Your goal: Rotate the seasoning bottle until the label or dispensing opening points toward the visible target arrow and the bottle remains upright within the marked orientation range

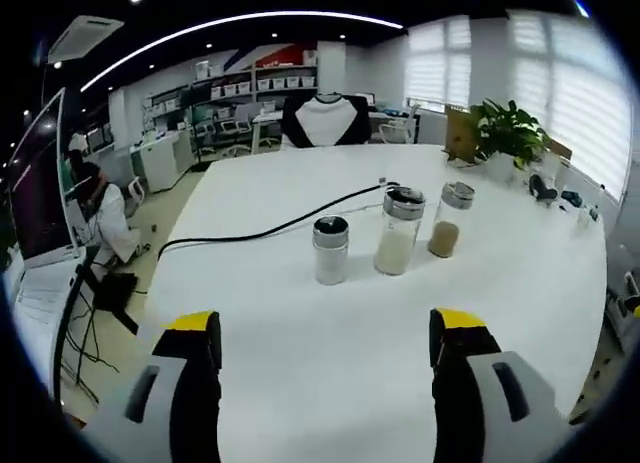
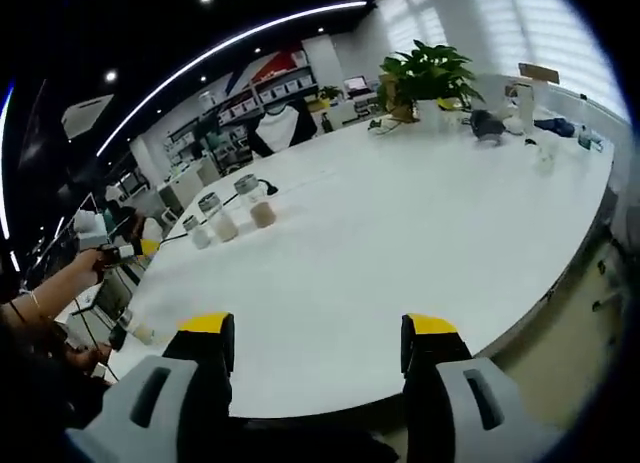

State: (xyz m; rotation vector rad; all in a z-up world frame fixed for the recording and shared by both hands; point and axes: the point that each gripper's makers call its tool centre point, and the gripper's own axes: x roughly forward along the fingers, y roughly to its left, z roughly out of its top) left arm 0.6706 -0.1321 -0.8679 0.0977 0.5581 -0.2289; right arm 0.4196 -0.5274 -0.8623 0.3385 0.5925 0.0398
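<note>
Three seasoning bottles stand upright in a row on the white table [image 1: 300, 363]. The short one [image 1: 330, 249] holds white powder, the tall middle one [image 1: 398, 231] holds pale grains, and the third [image 1: 447, 220] holds brown seasoning. All have silver caps. My left gripper [image 1: 326, 338] is open, well short of the bottles, with nothing between its yellow-tipped jaws. In the right gripper view the same bottles [image 2: 222, 219] sit far off at the left. My right gripper [image 2: 317, 335] is open above the table [image 2: 400, 223] near its edge.
A black cable [image 1: 270, 226] snakes across the table behind the bottles. A potted plant [image 1: 508, 133] and small items stand at the far right. A person's hand [image 2: 90, 265] with the other gripper shows at the left of the right gripper view. Shelves and desks line the room.
</note>
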